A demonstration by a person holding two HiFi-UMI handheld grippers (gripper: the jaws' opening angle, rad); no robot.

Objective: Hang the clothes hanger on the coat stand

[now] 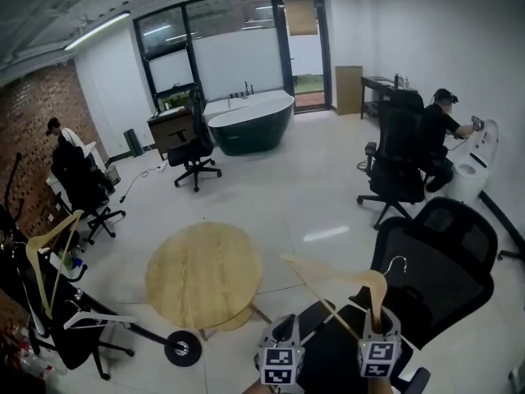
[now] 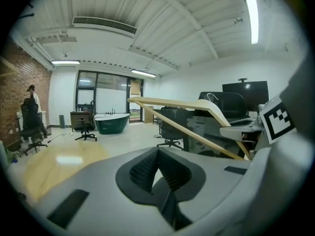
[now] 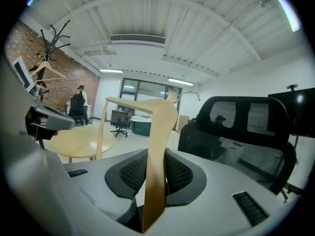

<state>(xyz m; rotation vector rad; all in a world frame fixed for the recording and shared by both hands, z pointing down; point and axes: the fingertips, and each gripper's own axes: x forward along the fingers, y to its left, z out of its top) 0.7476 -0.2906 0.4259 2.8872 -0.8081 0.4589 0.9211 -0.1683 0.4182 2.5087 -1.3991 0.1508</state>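
Between right gripper [image 3: 156, 171] fingers [image 3: 181, 173], one wooden hanger [image 3: 160, 117], two hangers [image 1: 45, 249] leftward.

Pale glossy floor [image 1: 312, 212], catching the glare from overhead. Red brick wall [image 1: 25, 130] on the left; the other walls [image 1: 426, 31] are white. At the far end, dark-framed windows [image 1: 230, 48] with frosted lower panes, and a glass door [image 1: 305, 56] at their right (greenery beyond). Before the windows stands a dark freestanding bathtub [image 1: 250, 125] with a white rim. Round wooden table [image 1: 205, 273] sits near centre. Black office chairs are scattered: one by the tub [image 1: 195, 150], one at right [image 1: 394, 158], and a mesh-backed chair [image 1: 443, 253] nearest. Strip lights [image 1: 97, 29] are lit on a white ribbed ceiling, with a long air vent [image 2: 104, 25].
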